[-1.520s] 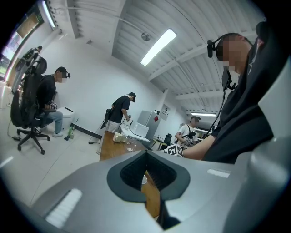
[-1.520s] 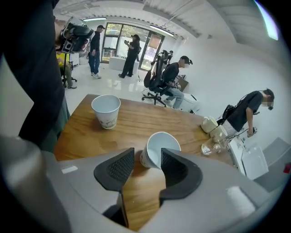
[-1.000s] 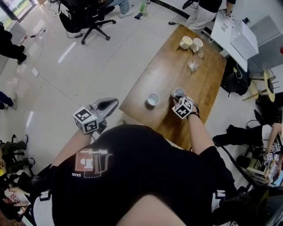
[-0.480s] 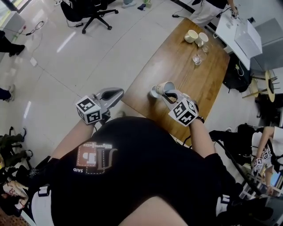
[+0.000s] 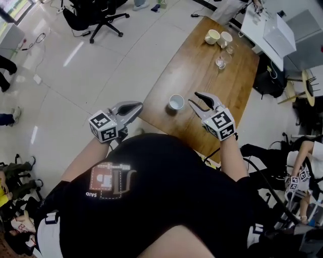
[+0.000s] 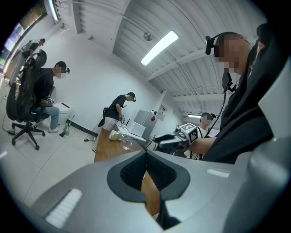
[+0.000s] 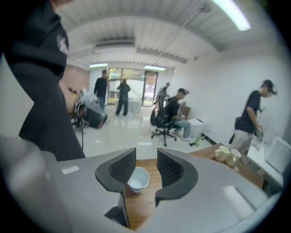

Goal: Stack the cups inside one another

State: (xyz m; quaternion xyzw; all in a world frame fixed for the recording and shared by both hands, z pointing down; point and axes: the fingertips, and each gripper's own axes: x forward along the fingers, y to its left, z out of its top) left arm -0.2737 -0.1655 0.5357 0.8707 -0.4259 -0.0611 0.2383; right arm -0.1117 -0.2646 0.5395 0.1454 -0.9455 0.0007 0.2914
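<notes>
Two white cups [image 5: 176, 102] sit nested in one another near the front of the wooden table [image 5: 222, 95]. My right gripper [image 5: 193, 98] hovers just right of them, its jaws opening, with nothing pressed between the pads. In the right gripper view the nested cups [image 7: 137, 178] show past the spread jaws of the right gripper [image 7: 145, 158], standing on the table [image 7: 141, 202]. My left gripper [image 5: 135, 107] hangs off the table's left front edge, shut and empty. The left gripper [image 6: 145, 157] points level along the table in its own view.
Two cream mugs [image 5: 217, 37] and two clear glasses [image 5: 222, 59] stand at the table's far end. White equipment [image 5: 270, 33] sits on a bench to the right. An office chair [image 5: 96, 15] stands on the tiled floor at far left. People are around the room.
The right gripper lifted the right-hand cup, tipped it over the left cup and set it inside. It then let go, its jaws opened, and it rose and drew back to the right.
</notes>
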